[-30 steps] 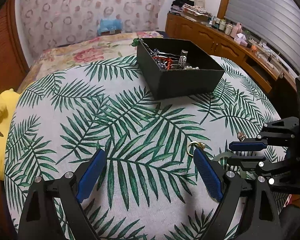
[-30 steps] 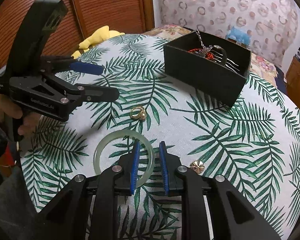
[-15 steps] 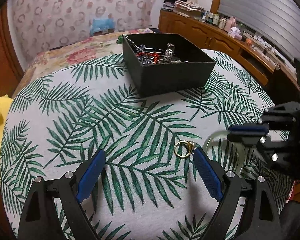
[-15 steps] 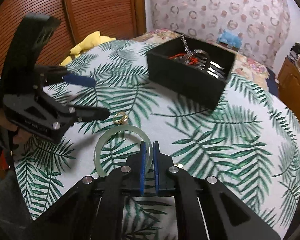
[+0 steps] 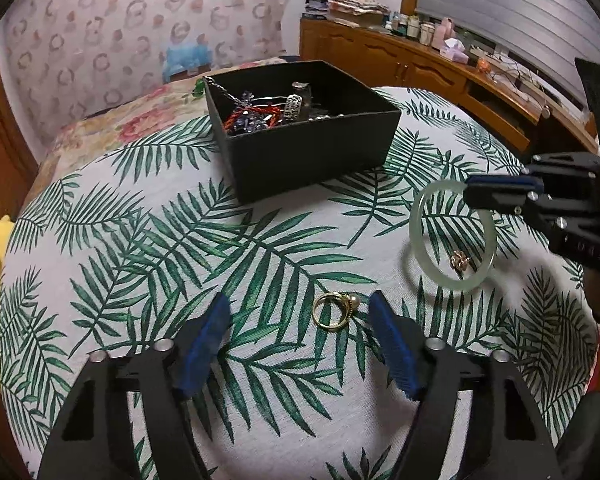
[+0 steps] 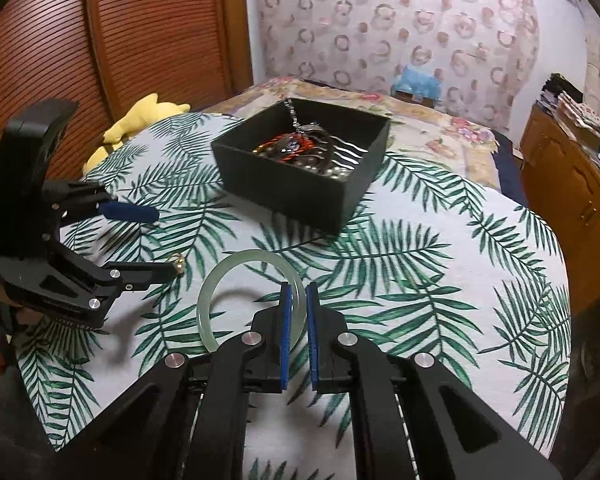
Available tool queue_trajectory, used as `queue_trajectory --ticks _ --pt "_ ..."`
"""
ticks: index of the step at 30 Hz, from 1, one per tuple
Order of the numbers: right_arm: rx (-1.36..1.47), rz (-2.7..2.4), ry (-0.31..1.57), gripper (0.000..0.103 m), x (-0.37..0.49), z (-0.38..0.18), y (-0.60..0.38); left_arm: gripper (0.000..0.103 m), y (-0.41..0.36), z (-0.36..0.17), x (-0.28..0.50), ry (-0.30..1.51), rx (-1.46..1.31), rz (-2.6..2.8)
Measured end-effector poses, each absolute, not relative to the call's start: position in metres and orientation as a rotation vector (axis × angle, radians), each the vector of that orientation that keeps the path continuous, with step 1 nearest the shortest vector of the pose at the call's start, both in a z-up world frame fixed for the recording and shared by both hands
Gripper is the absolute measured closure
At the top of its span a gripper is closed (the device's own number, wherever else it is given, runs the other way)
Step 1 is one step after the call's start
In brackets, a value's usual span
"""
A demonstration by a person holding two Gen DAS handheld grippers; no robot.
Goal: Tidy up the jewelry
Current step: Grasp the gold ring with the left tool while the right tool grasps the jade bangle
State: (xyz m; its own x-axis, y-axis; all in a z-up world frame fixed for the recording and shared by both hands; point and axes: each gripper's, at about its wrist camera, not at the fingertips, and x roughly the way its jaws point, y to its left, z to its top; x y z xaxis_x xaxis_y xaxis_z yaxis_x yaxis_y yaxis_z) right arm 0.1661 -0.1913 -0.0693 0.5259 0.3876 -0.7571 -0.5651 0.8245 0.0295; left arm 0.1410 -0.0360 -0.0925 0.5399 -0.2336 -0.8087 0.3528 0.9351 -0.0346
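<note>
Round table with a palm-leaf tablecloth. On it: a black jewelry box at the far side, a gold pearl ring up close, and a tiny rose-gold flower charm to the right.

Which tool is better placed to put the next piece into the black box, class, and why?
Right. The right tool is already shut on the jade bangle and holds it lifted, facing the black box. The left tool is open around the gold ring, which lies ungrasped on the tablecloth.
</note>
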Motion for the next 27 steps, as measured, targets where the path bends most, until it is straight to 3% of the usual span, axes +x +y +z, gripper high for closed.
queue_trajectory --ticks 7,11,12,27 --pt "-0.218 0.563 0.846 0.095 0.172 -0.072 -0.195 0.056 -0.042 -0.094 0.139 0.930 0.163 -0.355" --pt "-0.214 0.560 0.849 0.095 0.174 -0.074 -0.197 0.083 -0.044 -0.094 0.138 0.915 0.183 -0.355" --pt "-0.212 0.559 0.848 0.094 0.174 -0.073 -0.198 0.086 -0.043 -0.094 0.138 0.917 0.175 -0.359" --pt "-0.194 0.563 0.784 0.095 0.193 -0.046 -0.199 0.086 -0.038 -0.072 0.149 0.878 0.120 -0.360"
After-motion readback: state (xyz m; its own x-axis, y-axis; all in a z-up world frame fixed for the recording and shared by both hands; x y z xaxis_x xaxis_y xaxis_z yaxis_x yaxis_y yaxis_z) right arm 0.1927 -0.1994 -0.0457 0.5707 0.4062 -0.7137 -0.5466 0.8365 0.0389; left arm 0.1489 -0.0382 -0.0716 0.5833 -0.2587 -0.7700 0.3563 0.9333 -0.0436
